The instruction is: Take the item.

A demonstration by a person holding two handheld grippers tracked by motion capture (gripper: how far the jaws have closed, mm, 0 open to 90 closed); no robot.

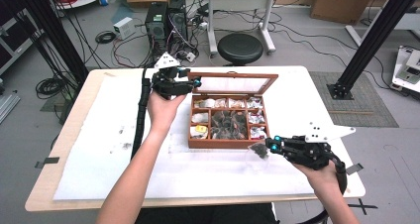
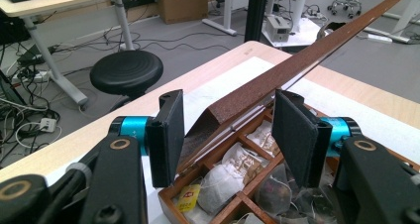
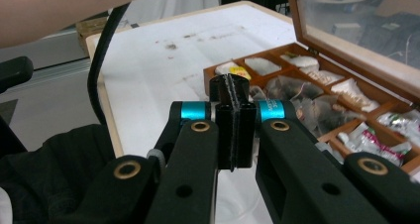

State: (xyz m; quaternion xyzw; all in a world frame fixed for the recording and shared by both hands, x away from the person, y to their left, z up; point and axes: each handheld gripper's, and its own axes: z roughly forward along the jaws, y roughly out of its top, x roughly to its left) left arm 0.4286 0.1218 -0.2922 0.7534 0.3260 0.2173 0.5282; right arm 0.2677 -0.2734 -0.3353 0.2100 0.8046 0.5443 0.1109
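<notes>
At the centre of the high view a wooden tea box (image 1: 228, 143) sits on the white-covered surface (image 1: 124, 159), its glass lid (image 1: 233, 83) raised. The left gripper (image 1: 197, 81), at the lid's upper left corner, has its jaws spread wide on either side of the lid's edge. The right gripper (image 1: 270, 144), lower right of the box, is pressed closed on a dark tea bag (image 1: 258, 150).

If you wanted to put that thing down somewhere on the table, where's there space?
The white mat is bare left of the box, apart from a few specks, and along the near edge. Right of the box is bare too. The box's compartments are full; the left gripper crowds its lid.
</notes>
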